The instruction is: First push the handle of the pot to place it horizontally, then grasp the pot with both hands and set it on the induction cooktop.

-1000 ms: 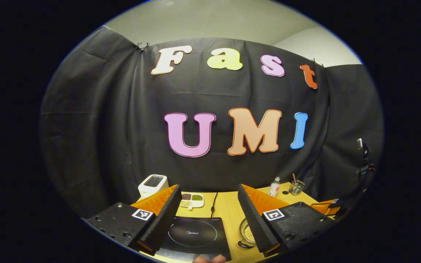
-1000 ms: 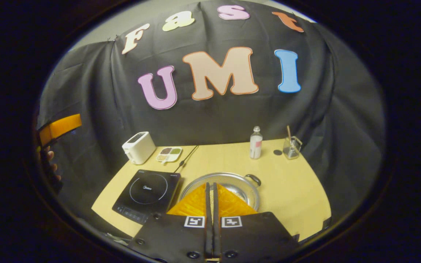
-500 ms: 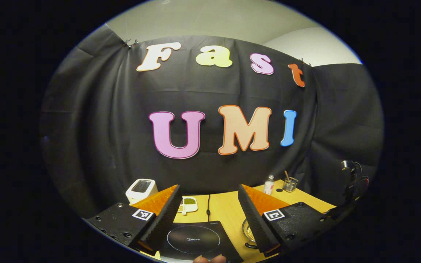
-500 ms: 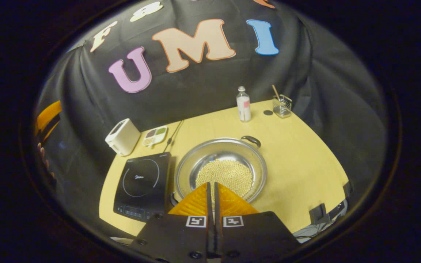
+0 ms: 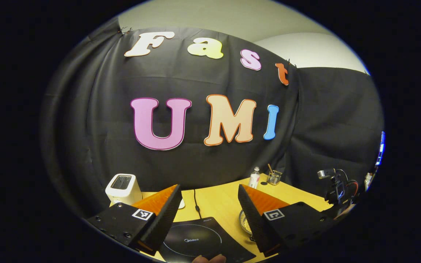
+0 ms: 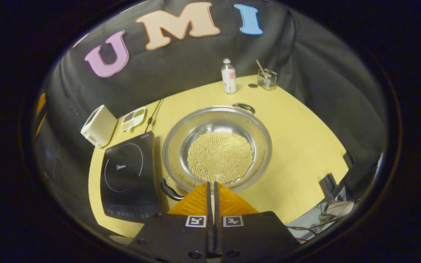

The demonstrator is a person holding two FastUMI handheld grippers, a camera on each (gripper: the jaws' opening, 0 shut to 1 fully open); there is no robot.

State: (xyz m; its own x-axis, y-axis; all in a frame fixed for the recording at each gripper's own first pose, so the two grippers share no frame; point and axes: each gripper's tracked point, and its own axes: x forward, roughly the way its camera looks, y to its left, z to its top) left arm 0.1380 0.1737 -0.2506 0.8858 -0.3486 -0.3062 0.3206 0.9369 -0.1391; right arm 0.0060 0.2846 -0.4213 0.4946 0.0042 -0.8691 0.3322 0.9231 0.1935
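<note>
Since the earlier frames the right tongs have tipped down toward the surface, so the pot now lies fully in the right gripper view. Their fingers are pressed together, gripping nothing, above the pot's near rim. The pot holds pale beans; one handle sits near left, the other at the far side. The cooktop lies just left of the pot, unoccupied. The left tongs stand wide apart, empty, above the cooktop. A toaster, dish, bottle and glass line the far edge.
</note>
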